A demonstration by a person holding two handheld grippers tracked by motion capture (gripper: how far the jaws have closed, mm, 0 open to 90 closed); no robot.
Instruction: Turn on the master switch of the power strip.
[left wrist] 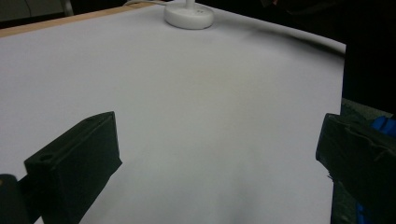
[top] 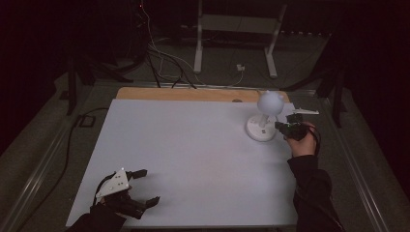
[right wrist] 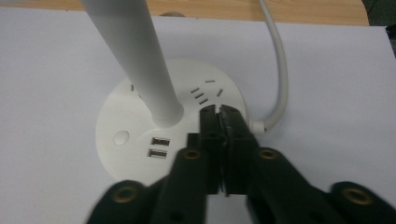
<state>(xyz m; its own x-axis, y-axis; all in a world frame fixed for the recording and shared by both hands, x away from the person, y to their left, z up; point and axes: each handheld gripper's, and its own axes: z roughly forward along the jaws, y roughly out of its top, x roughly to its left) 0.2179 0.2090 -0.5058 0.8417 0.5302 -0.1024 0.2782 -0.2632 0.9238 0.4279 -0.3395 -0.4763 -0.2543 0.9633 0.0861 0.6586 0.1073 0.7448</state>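
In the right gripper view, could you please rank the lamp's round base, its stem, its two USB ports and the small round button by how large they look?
1. Lamp base, the widest.
2. Stem, though nearness to the camera enlarges it.
3. USB ports.
4. Round button, close to one port in size.

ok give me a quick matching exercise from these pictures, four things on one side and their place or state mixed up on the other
Things:
1. left gripper
2. right gripper
3. lamp base
4. lamp cable

Place or state:
A. round and white, with two USB ports, on the white table
B. jaws wide open over the near left of the table
C. jaws shut together, tips over the base's top
D. white, curving away from the base's edge

Pairs: 1-B, 2-C, 3-A, 4-D
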